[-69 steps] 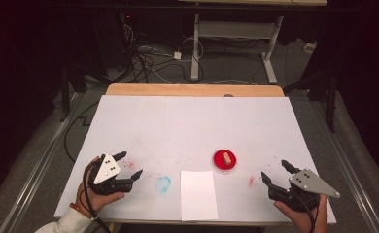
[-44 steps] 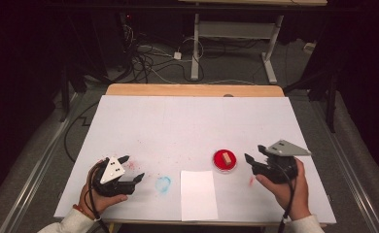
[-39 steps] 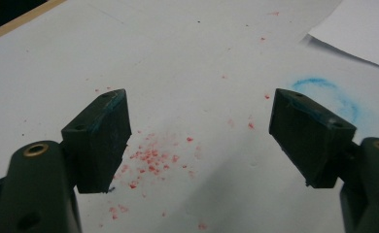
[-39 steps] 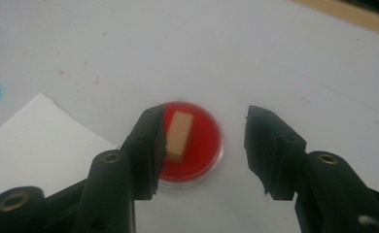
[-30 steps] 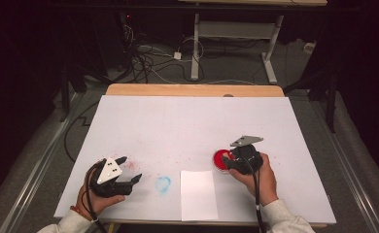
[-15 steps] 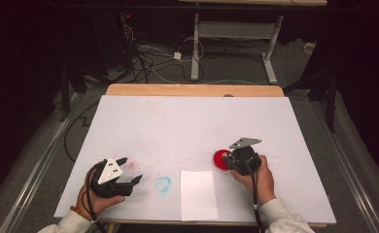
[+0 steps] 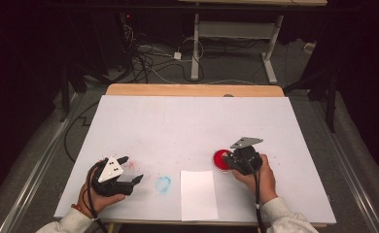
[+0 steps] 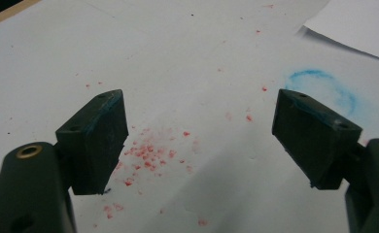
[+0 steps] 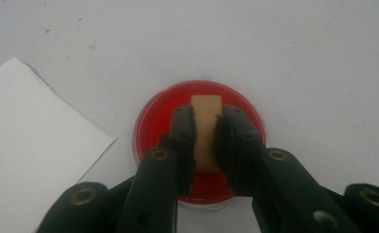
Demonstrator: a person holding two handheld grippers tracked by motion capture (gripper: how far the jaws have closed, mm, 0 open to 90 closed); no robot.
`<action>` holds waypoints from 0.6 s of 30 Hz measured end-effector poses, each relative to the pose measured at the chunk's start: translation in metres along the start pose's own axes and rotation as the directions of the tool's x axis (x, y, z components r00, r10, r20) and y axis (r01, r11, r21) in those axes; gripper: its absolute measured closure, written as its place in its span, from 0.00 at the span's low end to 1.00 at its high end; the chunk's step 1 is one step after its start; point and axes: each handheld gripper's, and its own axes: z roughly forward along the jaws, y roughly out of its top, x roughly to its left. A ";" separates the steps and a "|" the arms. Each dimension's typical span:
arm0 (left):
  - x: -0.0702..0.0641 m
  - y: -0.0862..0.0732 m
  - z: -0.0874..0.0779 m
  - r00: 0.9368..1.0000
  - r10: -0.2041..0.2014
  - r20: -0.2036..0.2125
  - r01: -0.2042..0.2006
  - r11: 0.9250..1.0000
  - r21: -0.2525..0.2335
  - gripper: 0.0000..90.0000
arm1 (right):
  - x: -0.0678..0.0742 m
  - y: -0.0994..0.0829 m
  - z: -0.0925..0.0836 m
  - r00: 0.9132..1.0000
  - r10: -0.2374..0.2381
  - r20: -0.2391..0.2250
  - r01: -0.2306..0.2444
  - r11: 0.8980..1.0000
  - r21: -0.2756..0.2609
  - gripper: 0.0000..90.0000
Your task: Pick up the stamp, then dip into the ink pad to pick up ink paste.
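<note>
A round red dish [image 7: 219,160] lies on the white table cover [image 7: 187,126], right of centre near the front. A small tan block [image 9: 206,127] stands in the red dish [image 9: 153,124]. My right gripper [image 7: 229,162] reaches over the dish from the right, and in the right gripper view my right gripper [image 9: 207,110] is shut on the tan block, one jaw pressed on each side. My left gripper [image 7: 131,169] rests at the front left, held by a hand. In its own view my left gripper [image 8: 204,126] is open with bare table between the jaws.
A white sheet of paper [image 7: 198,194] lies at the front edge between the hands, just left of the dish. A blue ring stain [image 7: 163,183] marks the cover beside it. Red specks [image 8: 148,155] are scattered by the left gripper. A wooden strip [image 7: 192,90] borders the far edge.
The right hand came in from the front right corner to the red dish and its jaws closed on the tan block. The left hand stayed where it was.
</note>
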 end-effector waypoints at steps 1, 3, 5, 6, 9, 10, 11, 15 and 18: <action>0.000 0.000 0.000 1.000 0.001 -0.002 -0.001 1.000 0.003 0.22 | 0.000 0.000 -0.003 1.000 -0.001 0.001 0.001 1.000 -0.009 0.85; -0.001 0.000 0.000 1.000 0.004 -0.002 -0.004 1.000 0.008 0.22 | -0.001 0.002 -0.009 1.000 0.001 -0.007 -0.001 1.000 -0.029 0.85; -0.001 -0.001 0.001 1.000 0.009 -0.006 -0.009 1.000 0.015 0.22 | -0.001 0.004 -0.017 1.000 0.003 -0.005 -0.004 0.999 -0.052 0.85; -0.001 -0.001 0.001 1.000 0.009 -0.004 -0.009 1.000 0.018 0.22 | -0.002 0.005 -0.021 1.000 -0.002 -0.006 0.002 0.998 -0.064 0.85; 0.000 -0.002 0.001 1.000 -0.001 0.003 0.001 1.000 0.017 0.22 | -0.003 0.011 -0.036 1.000 -0.006 -0.012 0.005 0.994 -0.108 0.85; 0.000 -0.002 0.001 1.000 -0.001 0.001 0.001 1.000 0.018 0.22 | -0.003 0.013 -0.041 1.000 -0.011 -0.011 0.010 0.993 -0.118 0.85; 0.000 -0.002 0.001 1.000 0.000 0.000 0.000 1.000 0.017 0.22 | -0.003 0.014 -0.046 1.000 -0.017 -0.011 0.016 0.991 -0.130 0.85; 0.000 -0.003 0.001 1.000 0.001 -0.001 -0.001 1.000 0.023 0.22 | -0.006 0.020 -0.065 0.999 -0.026 -0.020 0.022 0.984 -0.177 0.85; 0.000 -0.002 0.001 1.000 0.003 -0.004 -0.003 1.000 0.024 0.22 | -0.008 0.025 -0.079 0.999 -0.029 -0.017 0.025 0.978 -0.205 0.85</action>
